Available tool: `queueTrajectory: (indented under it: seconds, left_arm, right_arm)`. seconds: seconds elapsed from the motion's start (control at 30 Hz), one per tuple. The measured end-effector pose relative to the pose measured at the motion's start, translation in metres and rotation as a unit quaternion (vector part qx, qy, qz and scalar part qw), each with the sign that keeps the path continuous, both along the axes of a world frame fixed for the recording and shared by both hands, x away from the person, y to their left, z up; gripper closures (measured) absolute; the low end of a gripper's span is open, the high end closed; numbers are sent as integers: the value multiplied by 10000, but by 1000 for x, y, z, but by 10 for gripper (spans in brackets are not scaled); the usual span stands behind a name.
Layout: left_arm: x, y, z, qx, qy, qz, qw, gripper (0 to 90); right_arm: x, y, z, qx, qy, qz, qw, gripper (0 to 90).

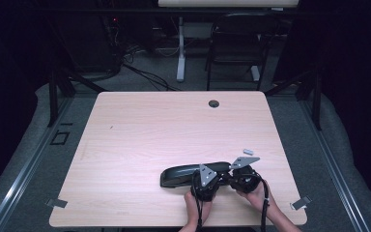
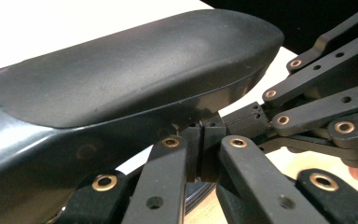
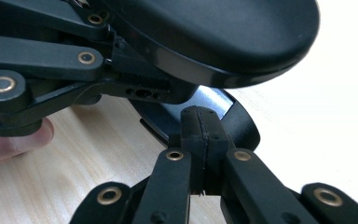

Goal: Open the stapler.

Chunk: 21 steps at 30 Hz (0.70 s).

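Two grippers are seen in the high view near the front edge of the pale wooden table [image 1: 140, 125], the left gripper [image 1: 211, 178] and the right gripper [image 1: 232, 177] brought tip to tip at the right end of a long, dark grey, matt plastic case with rounded ends [image 1: 188, 174], which lies flat on the table. A small white block [image 1: 248, 151] lies just behind, clear of the work; a cable hole [image 1: 214, 103] is well apart.

In the left gripper view, the jaws are shut on themselves, tucked under the case's overhanging end [image 2: 135, 79], with nothing between the pads [image 2: 193, 140]. The step is judged best done by opening them first, then closing on the lid's edge.

In the right gripper view, the jaws are likewise pressed together, empty, below the case's rounded end [image 3: 223, 32]. The left gripper's linkage crowds that spot, so room must be made.
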<state>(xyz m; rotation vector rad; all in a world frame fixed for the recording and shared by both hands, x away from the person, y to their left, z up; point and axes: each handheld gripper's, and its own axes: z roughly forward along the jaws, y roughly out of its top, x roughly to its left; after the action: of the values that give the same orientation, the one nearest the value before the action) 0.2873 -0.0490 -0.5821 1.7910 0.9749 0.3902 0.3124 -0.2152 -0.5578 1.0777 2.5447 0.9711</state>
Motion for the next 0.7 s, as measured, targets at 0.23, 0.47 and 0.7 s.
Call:
queueTrajectory:
  seconds: [0.23,0.47,0.7]
  left_arm:
    - [0,-1,-1,27,-34,45,10000,900]
    - [0,1,0,12,-12,43,10000,900]
    - [0,-1,0,37,-15,-6,10000,900]
  right_arm:
    - [0,-1,0,4,-13,16,10000,900]
    - [-1,1,-1,-29,-76,-60,9999,900]
    - [0,0,0,-8,3,-3,10000,900]
